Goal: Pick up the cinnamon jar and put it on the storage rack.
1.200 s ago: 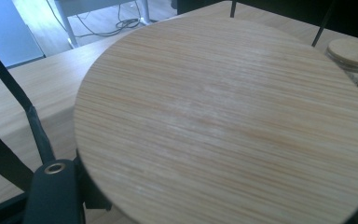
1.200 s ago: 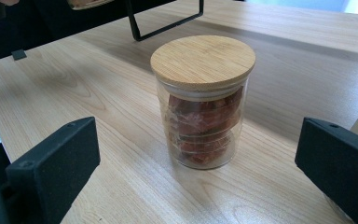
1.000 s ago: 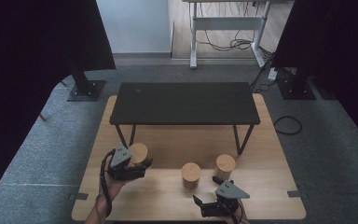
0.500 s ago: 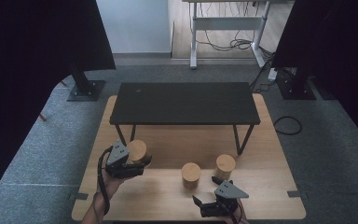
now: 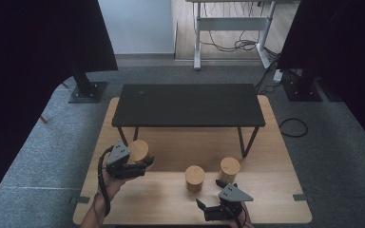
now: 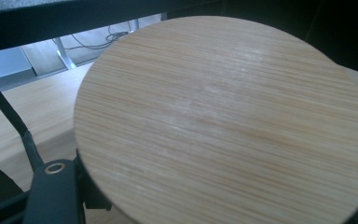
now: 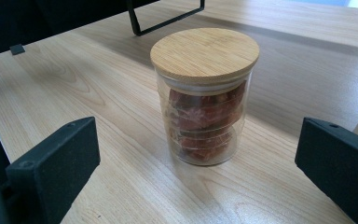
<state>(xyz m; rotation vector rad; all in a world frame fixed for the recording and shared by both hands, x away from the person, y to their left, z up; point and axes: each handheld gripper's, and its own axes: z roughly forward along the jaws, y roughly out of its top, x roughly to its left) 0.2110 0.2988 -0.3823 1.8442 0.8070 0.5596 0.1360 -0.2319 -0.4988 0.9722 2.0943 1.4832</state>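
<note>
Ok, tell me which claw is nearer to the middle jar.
Right. The right claw sits just in front of the middle jar, open and facing it with a gap between. The left claw is farther off to its left, shut on the left jar.

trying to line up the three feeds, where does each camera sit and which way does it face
High view: above the person's side, looking forward and down on the wooden table; shows forearms, left gripper, right gripper.
Left gripper view: rides the left gripper, facing the bamboo lid of the jar it grips; one jaw shows.
Right gripper view: rides the right gripper, facing a lidded glass jar beyond both open jaws.
Shared: the black bench shows in all views.
</note>
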